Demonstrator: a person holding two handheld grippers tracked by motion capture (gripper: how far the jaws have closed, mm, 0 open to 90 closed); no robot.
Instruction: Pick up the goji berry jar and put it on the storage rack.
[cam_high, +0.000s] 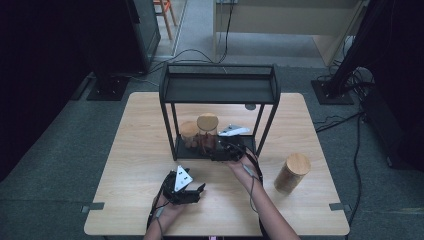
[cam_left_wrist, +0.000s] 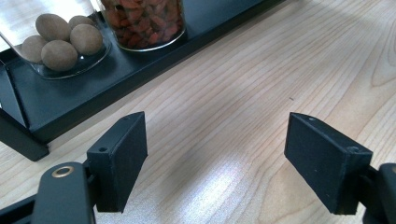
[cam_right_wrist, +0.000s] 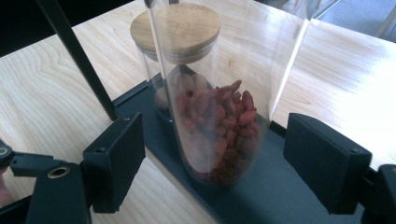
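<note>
A black two-tier rack (cam_high: 220, 90) stands mid-table. On its lower shelf (cam_right_wrist: 280, 196) a tall glass jar of red berries (cam_right_wrist: 215, 121) with a wooden lid stands in front of a shorter lidded jar (cam_high: 189, 131) that holds round brown nuts (cam_left_wrist: 60, 42). My right gripper (cam_high: 216, 150) is at the shelf's front edge, open. The berry jar (cam_high: 207, 131) stands just ahead of and between its wide-apart pads (cam_right_wrist: 116, 158), which do not touch it. My left gripper (cam_high: 192, 186) hovers low over the bare table near the front, open, with nothing between its pads (cam_left_wrist: 119, 154).
A third jar with a wooden lid (cam_high: 293, 172) stands alone on the table (cam_high: 140, 150) at the right. The rack's thin black posts (cam_right_wrist: 79, 60) frame the lower shelf. Cables trail from both grippers toward the front edge. Dark stands and cables lie on the floor beyond.
</note>
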